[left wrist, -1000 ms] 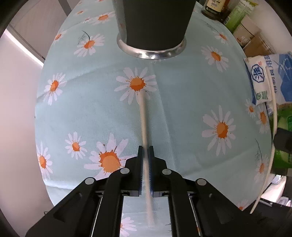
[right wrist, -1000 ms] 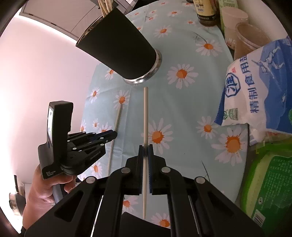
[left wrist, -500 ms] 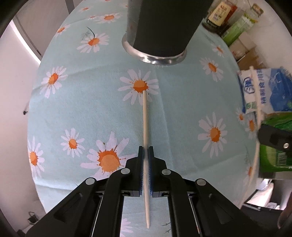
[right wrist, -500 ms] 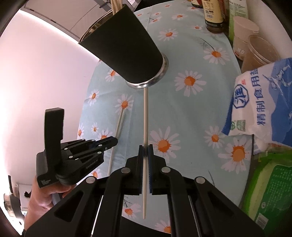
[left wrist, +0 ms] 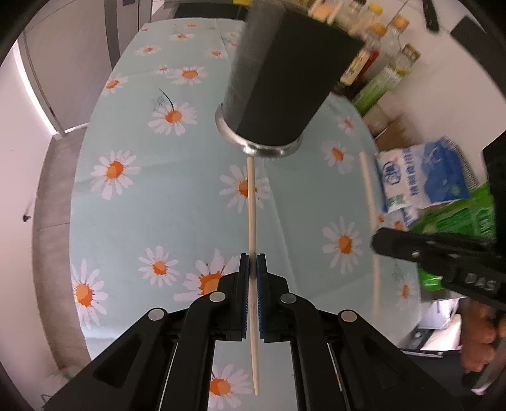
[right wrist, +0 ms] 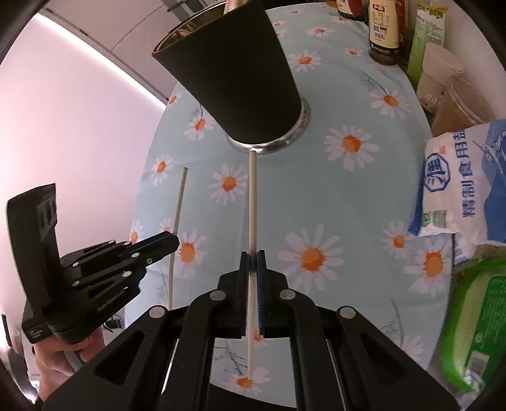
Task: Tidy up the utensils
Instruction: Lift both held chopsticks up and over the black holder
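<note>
A black utensil cup [left wrist: 284, 79] with a steel base stands on the daisy tablecloth [left wrist: 142, 205]; it also shows in the right wrist view [right wrist: 240, 82], with a utensil tip poking out of its rim. My left gripper [left wrist: 252, 267] is shut on a pale wooden chopstick [left wrist: 251, 205] that points at the cup's base. My right gripper [right wrist: 252, 259] is shut on a white chopstick [right wrist: 252, 202], also pointing at the cup's base. Each gripper shows in the other's view, the right gripper [left wrist: 374, 243] with its stick [left wrist: 368, 193], the left gripper [right wrist: 175, 243] with its stick [right wrist: 177, 227].
A blue and white salt bag [right wrist: 465, 186] and a green packet [right wrist: 474, 325] lie at the right. Sauce bottles [right wrist: 382, 28] and plastic cups [right wrist: 455, 98] stand at the back right. The table's left edge [left wrist: 74, 221] drops off to the floor.
Both grippers have risen and tilted with their chopsticks, so the cup sits lower and more side-on in view. The right gripper has moved closer to the left one.
</note>
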`<state>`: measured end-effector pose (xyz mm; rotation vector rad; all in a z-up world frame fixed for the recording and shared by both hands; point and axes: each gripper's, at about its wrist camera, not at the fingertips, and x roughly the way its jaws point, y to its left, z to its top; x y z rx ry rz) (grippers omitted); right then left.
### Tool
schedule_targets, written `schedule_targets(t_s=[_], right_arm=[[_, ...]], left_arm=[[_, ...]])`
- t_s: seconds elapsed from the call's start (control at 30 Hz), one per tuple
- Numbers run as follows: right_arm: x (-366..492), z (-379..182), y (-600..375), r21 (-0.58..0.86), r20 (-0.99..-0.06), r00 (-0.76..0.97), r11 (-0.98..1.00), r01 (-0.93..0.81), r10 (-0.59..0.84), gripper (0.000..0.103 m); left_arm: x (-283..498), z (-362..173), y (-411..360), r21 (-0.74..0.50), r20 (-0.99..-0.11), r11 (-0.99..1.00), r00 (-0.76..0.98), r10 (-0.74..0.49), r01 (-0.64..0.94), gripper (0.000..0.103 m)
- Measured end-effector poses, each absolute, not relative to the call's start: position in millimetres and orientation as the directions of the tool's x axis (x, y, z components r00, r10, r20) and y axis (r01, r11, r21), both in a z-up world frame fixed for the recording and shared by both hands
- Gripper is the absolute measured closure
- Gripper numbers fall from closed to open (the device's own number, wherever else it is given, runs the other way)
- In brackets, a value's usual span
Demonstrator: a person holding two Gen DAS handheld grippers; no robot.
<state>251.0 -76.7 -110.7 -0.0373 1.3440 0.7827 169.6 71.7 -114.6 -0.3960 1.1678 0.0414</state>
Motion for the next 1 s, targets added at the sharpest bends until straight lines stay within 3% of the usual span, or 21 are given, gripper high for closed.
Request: schedule_targets(t_s=[0.33,0.43,0.67,1.0], right_arm=[[226,-86,-54,0.456,-0.815,0.083,0.724,-0.517,0.573,0.098],[219,-70,-46,0.449,-0.773,0.157,0.705,-0.549,0.615,0.098],[217,-43,-39,0.452,-0.686,0.252,0.671,-0.588,0.683,0.098],[221,-15,-34,0.437,-0.586,0.337,0.638,-0.634,0.737,0.098]], left_arm=[[158,-82,97,-0.342,-0.839,0.928,0.494,-0.229,-0.150,0.099],[158,-75,97,-0.281,-0.832,0.951,0.527,-0.174,-0.129,0.099],[159,-63,107,-0.322,-0.794,0.944,0.565,-0.224,-0.078,0.099],[167,-20,120,-0.378,-0.673,0.926,0.686,-0.275,0.001,0.099]])
